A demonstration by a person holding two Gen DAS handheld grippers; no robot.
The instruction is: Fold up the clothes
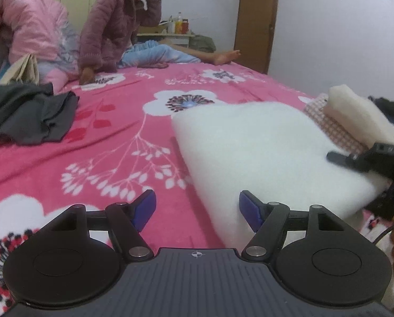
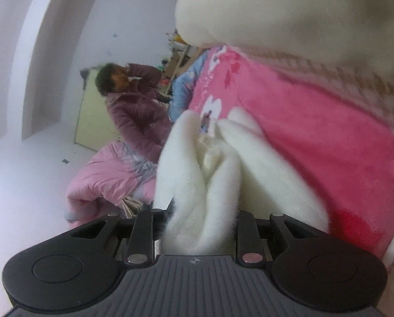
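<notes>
White fleece garment [image 1: 263, 142] — folded on bed.

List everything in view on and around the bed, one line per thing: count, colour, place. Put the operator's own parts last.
fluffy garment: one, white, folded on the bed, right of centre; a bunched edge is pinched in the right gripper.
folded pile: one stack, cream over pink check, far right of the bed.
dark clothes: one heap, dark grey, left of the bed.
bedspread: one, pink with white flowers, covering the bed.
quilt: one, pale pink, bundled at the far left.
seated person: one, mauve padded jacket, far end of the bed.
door: one, brown, back wall.
left gripper: one, black with blue fingers, open at the garment's near edge.
right gripper: one, black, shut on the white garment.
</notes>
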